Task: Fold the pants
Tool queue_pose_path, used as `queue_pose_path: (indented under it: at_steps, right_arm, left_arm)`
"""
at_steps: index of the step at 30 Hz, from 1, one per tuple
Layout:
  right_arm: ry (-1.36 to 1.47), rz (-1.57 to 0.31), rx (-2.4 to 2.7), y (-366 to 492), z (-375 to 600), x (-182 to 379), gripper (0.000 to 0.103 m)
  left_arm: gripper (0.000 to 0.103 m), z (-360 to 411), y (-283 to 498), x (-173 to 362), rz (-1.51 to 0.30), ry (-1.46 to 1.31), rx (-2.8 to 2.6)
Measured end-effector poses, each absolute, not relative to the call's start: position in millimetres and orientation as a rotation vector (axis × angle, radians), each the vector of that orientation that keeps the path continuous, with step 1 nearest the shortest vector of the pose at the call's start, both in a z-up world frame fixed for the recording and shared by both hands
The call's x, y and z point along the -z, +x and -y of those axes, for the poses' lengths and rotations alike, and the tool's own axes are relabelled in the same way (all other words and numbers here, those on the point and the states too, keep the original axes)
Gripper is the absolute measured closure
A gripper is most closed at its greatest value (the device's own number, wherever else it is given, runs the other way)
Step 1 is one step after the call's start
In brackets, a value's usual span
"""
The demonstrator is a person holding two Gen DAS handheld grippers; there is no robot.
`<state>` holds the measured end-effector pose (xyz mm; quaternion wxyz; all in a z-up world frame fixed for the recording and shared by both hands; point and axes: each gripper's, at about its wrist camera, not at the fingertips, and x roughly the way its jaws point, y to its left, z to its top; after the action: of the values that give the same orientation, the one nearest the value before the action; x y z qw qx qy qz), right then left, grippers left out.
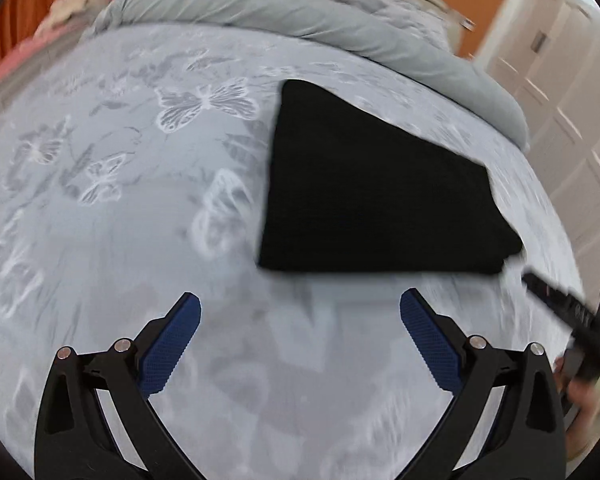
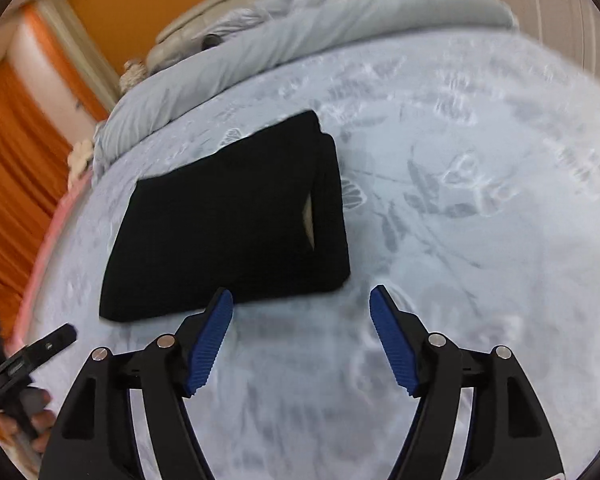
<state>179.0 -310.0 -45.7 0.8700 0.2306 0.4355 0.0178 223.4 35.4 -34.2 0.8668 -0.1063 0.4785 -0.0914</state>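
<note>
The black pants [image 1: 372,192] lie folded into a compact flat packet on the pale blue butterfly-print bed sheet [image 1: 140,200]. My left gripper [image 1: 300,304] is open and empty, hovering above the sheet just short of the packet's near edge. In the right wrist view the pants [image 2: 228,220] lie left of centre, layered edges on the right side. My right gripper [image 2: 302,300] is open and empty; its left fingertip [image 2: 224,300] overlaps the packet's near edge in the image. Each view shows the other gripper at its edge: the right one [image 1: 560,308] and the left one [image 2: 40,352].
A rolled grey duvet [image 1: 300,12] lies across the far side of the bed, also in the right wrist view [image 2: 300,28]. White wardrobe doors [image 1: 560,100] stand to the right. Orange curtains [image 2: 12,160] and a pink bed edge [image 2: 48,248] are on the left.
</note>
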Motion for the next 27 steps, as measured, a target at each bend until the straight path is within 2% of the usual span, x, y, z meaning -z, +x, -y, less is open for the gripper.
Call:
queue_pose_path:
  at_steps: [5, 7, 8, 9, 10, 12, 16, 19, 20, 22, 23, 24, 25, 27]
  right_arm:
    - [0.609, -0.979, -0.06, 220.8, 314.2, 78.7, 0.028]
    - [0.627, -0.966, -0.098, 226.9, 310.4, 87.9, 0.035]
    - [0.617, -0.963, -0.122, 229.3, 307.7, 87.5, 0.052]
    - [0.613, -0.964, -0.144, 231.4, 306.4, 84.7, 0.069]
    - [0.629, -0.958, -0.174, 231.9, 306.0, 75.3, 0.07]
    - [0.646, -0.926, -0.211, 226.6, 305.4, 51.8, 0.075]
    - [0.619, -0.923, -0.24, 198.5, 296.9, 14.0, 0.075]
    - [0.625, -0.969, -0.198, 162.7, 305.7, 21.6, 0.072]
    - [0.648, -0.989, -0.173, 156.7, 310.4, 34.0, 0.068]
    - [0.603, -1.079, -0.091, 155.6, 313.8, 68.7, 0.053]
    - [0.602, -1.08, -0.077, 152.7, 315.7, 76.4, 0.051]
    - [0.628, -1.053, -0.072, 146.8, 318.2, 74.0, 0.051]
    - [0.611, -1.041, -0.033, 139.7, 317.8, 59.9, 0.051]
    - [0.463, -0.923, 0.016, 119.4, 307.9, 19.2, 0.05]
  left_arm:
    - [0.005, -40.0, 286.8, 80.1, -1.127, -0.373, 0.211]
    - [0.005, -35.2, 295.8, 94.3, -1.139, -0.377, 0.179]
    - [0.011, -28.5, 296.6, 90.9, -1.102, -0.336, 0.17]
    - [0.023, -22.7, 297.0, 88.1, -1.095, -0.317, 0.189]
    - [0.055, -19.2, 296.6, 84.9, -1.1, -0.347, 0.25]
    - [0.077, -18.1, 291.2, 72.0, -1.117, -0.383, 0.248]
    - [0.079, -21.8, 264.8, 41.1, -1.118, -0.37, 0.291]
    - [0.076, -26.2, 231.1, 40.1, -1.169, -0.365, 0.335]
    - [0.071, -24.1, 220.9, 47.0, -1.187, -0.356, 0.333]
    - [0.053, -17.5, 212.8, 62.7, -1.208, -0.295, 0.259]
    - [0.045, -14.3, 209.3, 68.9, -1.196, -0.272, 0.226]
    - [0.042, -13.2, 205.4, 68.9, -1.177, -0.261, 0.21]
    - [0.043, -12.6, 197.3, 59.8, -1.149, -0.251, 0.185]
    - [0.041, -9.1, 181.4, 36.7, -1.081, -0.215, 0.174]
